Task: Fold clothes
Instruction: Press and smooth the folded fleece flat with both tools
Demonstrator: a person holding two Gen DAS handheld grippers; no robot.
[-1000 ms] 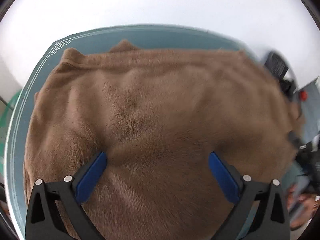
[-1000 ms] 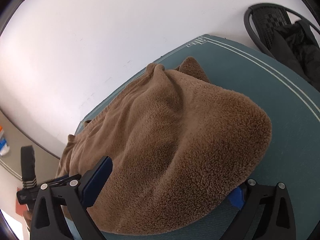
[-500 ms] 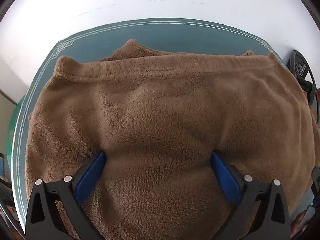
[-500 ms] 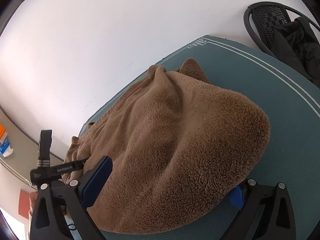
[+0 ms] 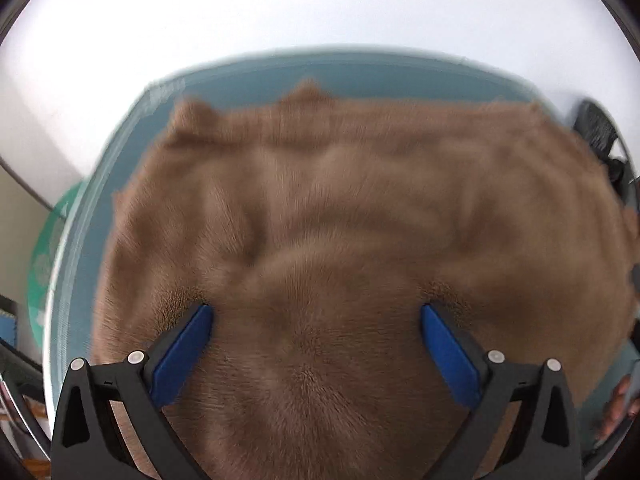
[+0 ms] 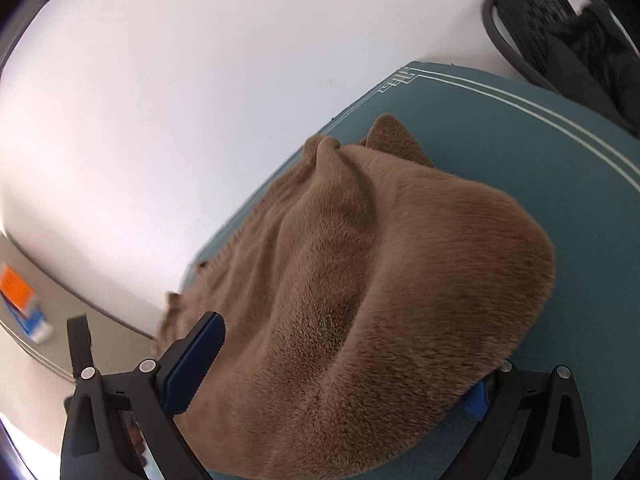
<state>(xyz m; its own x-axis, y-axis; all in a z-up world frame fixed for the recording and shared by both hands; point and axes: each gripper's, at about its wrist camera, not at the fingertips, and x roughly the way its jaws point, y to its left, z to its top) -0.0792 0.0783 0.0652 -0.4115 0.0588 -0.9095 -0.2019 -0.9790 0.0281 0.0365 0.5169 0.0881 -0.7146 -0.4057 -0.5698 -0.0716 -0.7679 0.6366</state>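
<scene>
A brown fleece garment (image 5: 340, 200) lies spread over a teal mat (image 5: 360, 76), its far hem close to the mat's back edge. My left gripper (image 5: 316, 316) is open and low over the near part, with the fleece bulging up between its wide blue fingers (image 5: 184, 344). In the right wrist view the same garment (image 6: 400, 260) shows its rounded right end on the mat (image 6: 520, 128). My right gripper (image 6: 340, 372) is open too. The fleece fills its gap and covers most of the right finger (image 6: 478, 398). This left wrist view is motion-blurred.
A white wall rises behind the mat. A black mesh chair (image 6: 560, 20) with dark clothing stands at the back right. A green round object (image 5: 44, 248) sits off the mat's left edge. A hand (image 5: 620, 404) shows at the lower right. An orange and blue box (image 6: 20, 304) lies far left.
The left wrist view has shifted and blurred, with fresh wrinkles raised in the fleece ahead of the fingers. The right gripper has hardly moved. Both finger gaps stay the same.
</scene>
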